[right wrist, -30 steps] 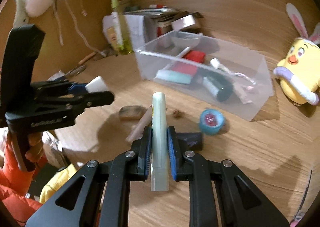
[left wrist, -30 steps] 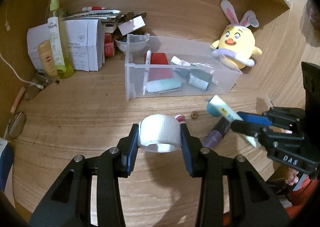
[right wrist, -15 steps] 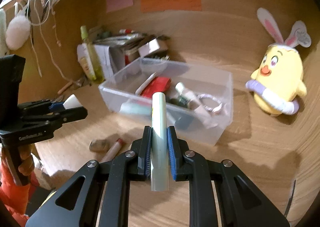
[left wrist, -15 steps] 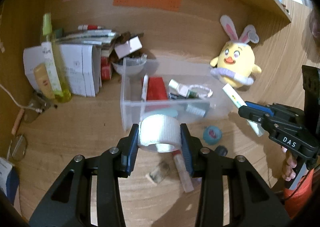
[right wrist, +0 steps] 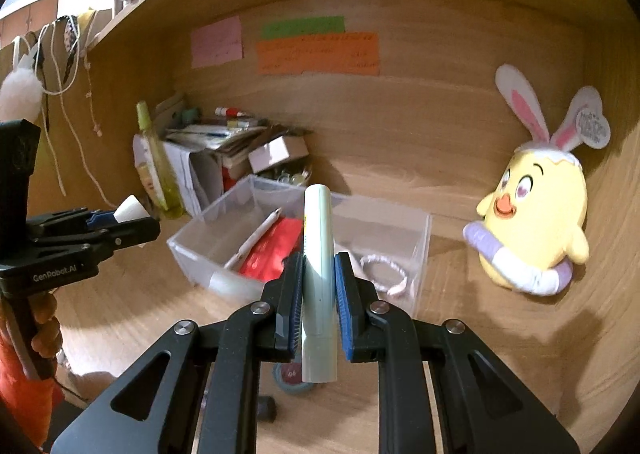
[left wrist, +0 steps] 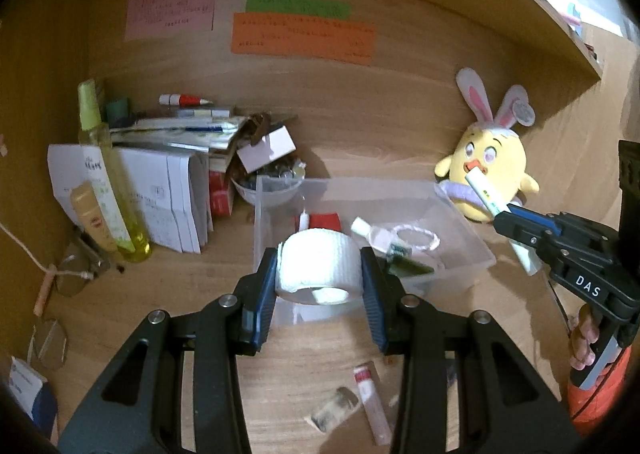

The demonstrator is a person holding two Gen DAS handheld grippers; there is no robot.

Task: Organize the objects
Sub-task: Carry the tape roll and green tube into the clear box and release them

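Note:
My left gripper (left wrist: 319, 282) is shut on a white tape roll (left wrist: 318, 268), held above the near edge of the clear plastic bin (left wrist: 460, 225). My right gripper (right wrist: 318, 290) is shut on a pale green tube (right wrist: 318, 254), held upright in front of the same bin (right wrist: 420, 254). In the left wrist view the right gripper (left wrist: 516, 225) with the tube (left wrist: 486, 189) is at the right of the bin. The bin holds a red packet (right wrist: 276, 250), a white pen (right wrist: 254, 242), a small bottle (left wrist: 372, 234) and a beaded bracelet (right wrist: 384, 274).
A yellow plush chick (right wrist: 532, 225) leans at the back right. A stack of papers (left wrist: 160, 189), a yellow-green spray bottle (left wrist: 104, 173) and a small bowl (left wrist: 272, 185) stand left of the bin. A lip tube (left wrist: 370, 398) and a blue round tin (right wrist: 290, 376) lie on the wooden desk in front.
Both grippers rose and moved forward toward the bin with their loads. The loose items on the desk have slid down out of the middle of both views.

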